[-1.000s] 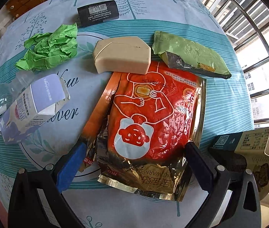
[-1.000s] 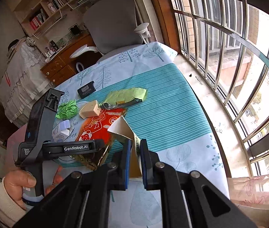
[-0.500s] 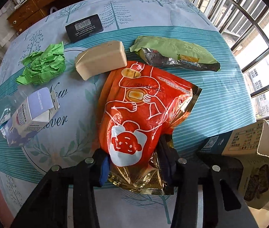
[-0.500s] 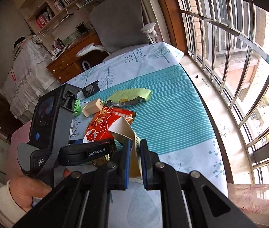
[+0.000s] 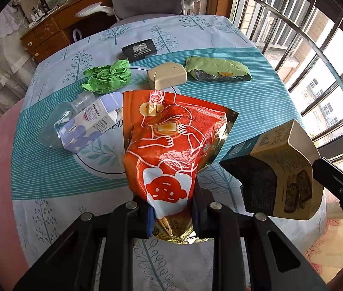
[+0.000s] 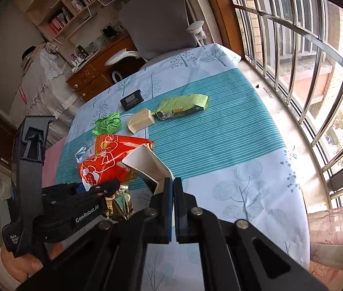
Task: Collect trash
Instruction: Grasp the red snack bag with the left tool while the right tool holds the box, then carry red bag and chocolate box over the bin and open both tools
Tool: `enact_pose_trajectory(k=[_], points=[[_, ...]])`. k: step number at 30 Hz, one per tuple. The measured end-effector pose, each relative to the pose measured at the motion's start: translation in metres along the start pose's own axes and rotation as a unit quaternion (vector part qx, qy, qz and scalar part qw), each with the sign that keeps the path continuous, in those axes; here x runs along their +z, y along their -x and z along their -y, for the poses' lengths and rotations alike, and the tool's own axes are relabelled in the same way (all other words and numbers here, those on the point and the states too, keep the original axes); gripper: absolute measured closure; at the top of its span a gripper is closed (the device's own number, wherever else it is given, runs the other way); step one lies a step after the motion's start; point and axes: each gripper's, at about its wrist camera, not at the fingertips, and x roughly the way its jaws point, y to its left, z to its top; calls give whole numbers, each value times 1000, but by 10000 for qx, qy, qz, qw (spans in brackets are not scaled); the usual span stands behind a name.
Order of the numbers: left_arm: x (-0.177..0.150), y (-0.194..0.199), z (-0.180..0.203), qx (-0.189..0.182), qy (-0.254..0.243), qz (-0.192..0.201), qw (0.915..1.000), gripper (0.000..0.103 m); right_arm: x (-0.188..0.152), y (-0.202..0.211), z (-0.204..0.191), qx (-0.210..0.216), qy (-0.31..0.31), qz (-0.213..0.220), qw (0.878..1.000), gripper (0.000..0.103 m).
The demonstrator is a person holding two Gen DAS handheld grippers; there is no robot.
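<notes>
- The table (image 5: 263, 77), under a teal-striped cloth with printed trees, carries the trash not yet collected; nothing in view shows a bin or bag to receive it.
- The orange foil pouch (image 5: 171, 140) is the largest piece, hanging at the centre of the left wrist view with its lower end pinched in the left gripper (image 5: 171, 214), whose jaws are closing on it. To do this step well, I would keep the squeeze firm on the crumpled gold bottom, since slick foil can slide out.
- The cardboard box (image 5: 283, 169) sits at 3 o'clock of the pouch, its open end facing the camera; the inside looks dark and I cannot tell if anything is in it. The right gripper (image 6: 173, 191) is clamped together on one wall of it.
- A milk carton (image 5: 91, 126) lies on its side at 9 o'clock, touching a clear plastic bottle (image 5: 57, 121) that looks empty.
- A green wrapper (image 5: 219, 71) lies torn open at 1 o'clock.
- Crumpled green paper (image 5: 108, 77) rests at 11 o'clock.
- A beige block (image 5: 166, 77) and a black box (image 5: 139, 48) sit near 12 o'clock.
</notes>
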Motion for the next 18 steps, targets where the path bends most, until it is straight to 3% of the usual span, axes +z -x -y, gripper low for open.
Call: enact_pose_trajectory(k=[9,14,18], points=[[-87,78,-36,102,-201,440,9988,82,-53,50,-56,87,157,243,9995,102],[-152,119,-58,271,-312,721,9965,82,-108,82,-90,11,431,287,9987,102],[-209,135,-73,383,-426,683,9960,82,-160,98,-104,-58,467,142,9988,102]])
